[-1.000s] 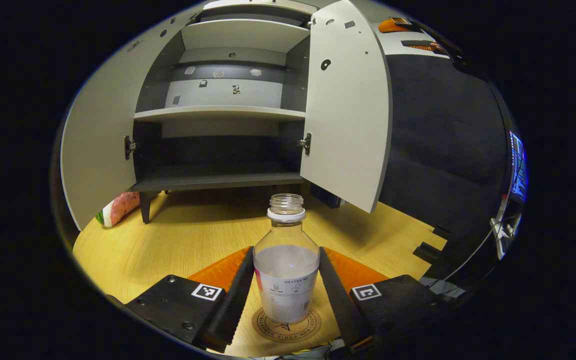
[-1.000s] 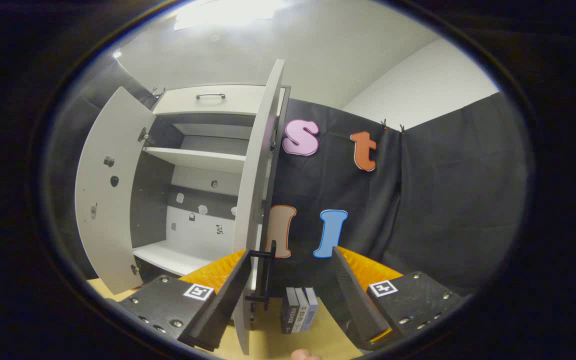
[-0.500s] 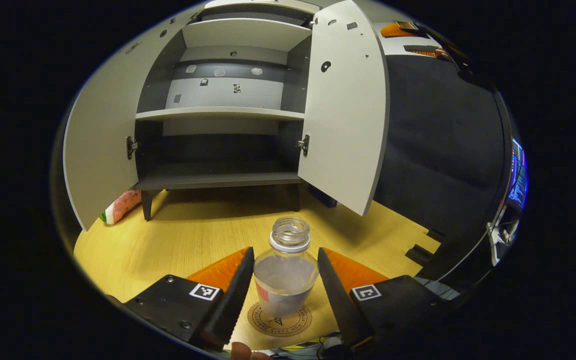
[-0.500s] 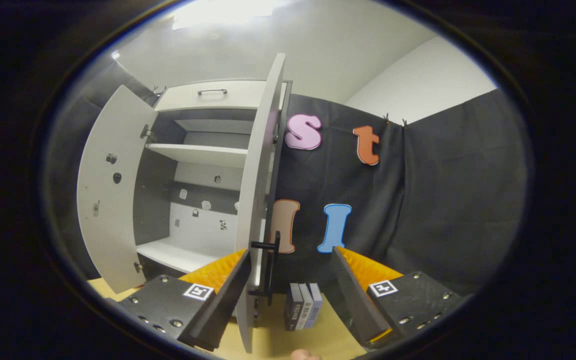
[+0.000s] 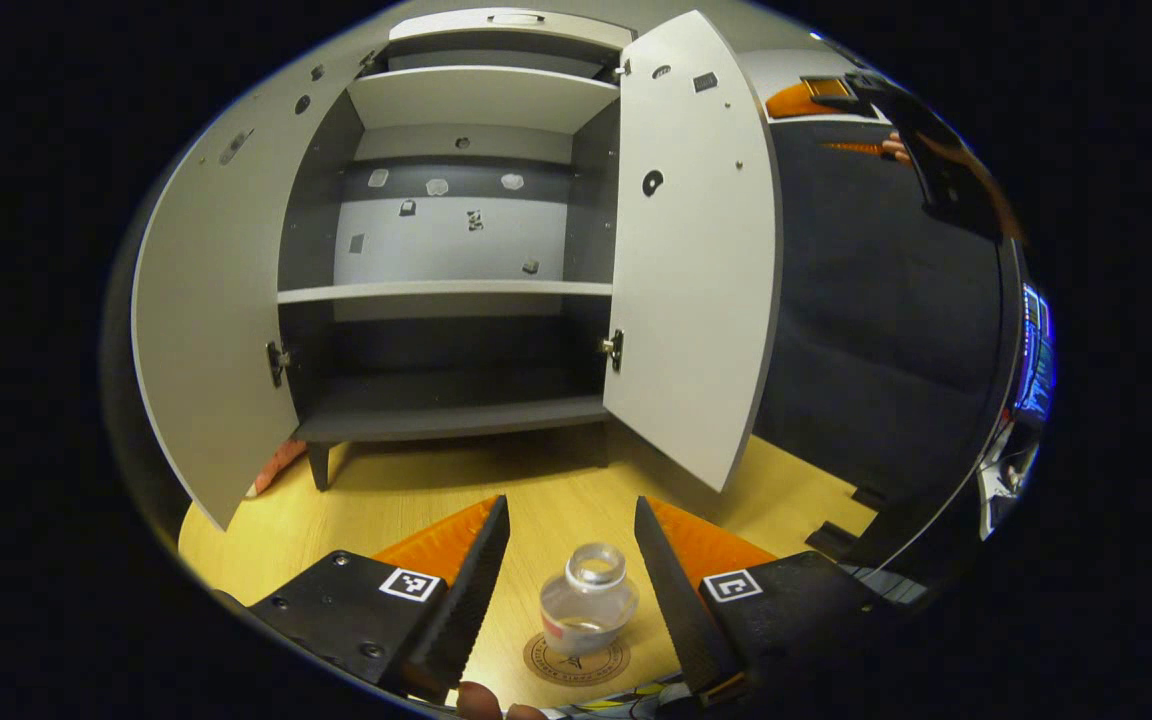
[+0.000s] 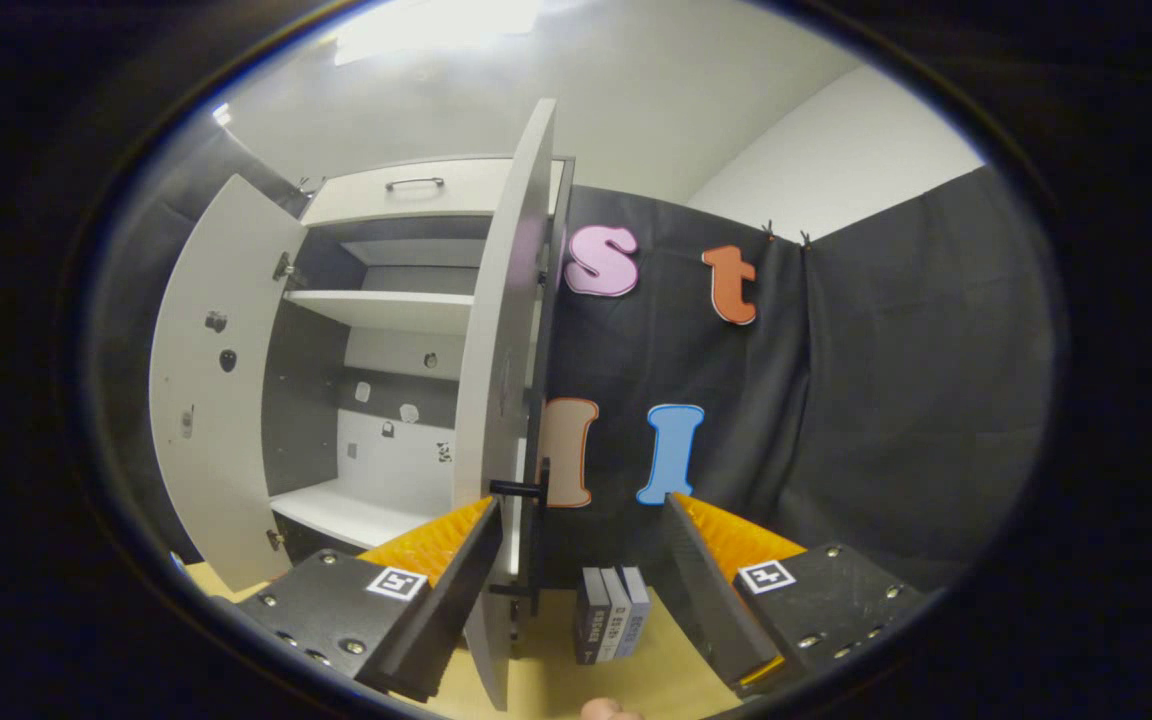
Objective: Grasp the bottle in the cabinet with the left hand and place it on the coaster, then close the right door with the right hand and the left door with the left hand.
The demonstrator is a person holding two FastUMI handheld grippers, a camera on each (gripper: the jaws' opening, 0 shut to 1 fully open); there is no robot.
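Observation:
In the left gripper view a clear uncapped bottle stands upright on a round brown coaster on the wooden table. My left gripper hangs above it, open, its fingers wide of the bottle and not touching it. Beyond stands the cabinet, both doors swung out, the left door and the right door. In the right gripper view my right gripper is open, near the outer face of the right door, whose dark handle lies just inside its left finger.
A few small books stand on the table by the black cloth wall. A pink and green thing lies on the table behind the left door. A fingertip shows at the bottom edge. The cabinet's shelves hold no objects.
My left gripper has risen and drawn back from the bottle, which stays on the coaster. My right gripper has shifted slightly by the right door's handle.

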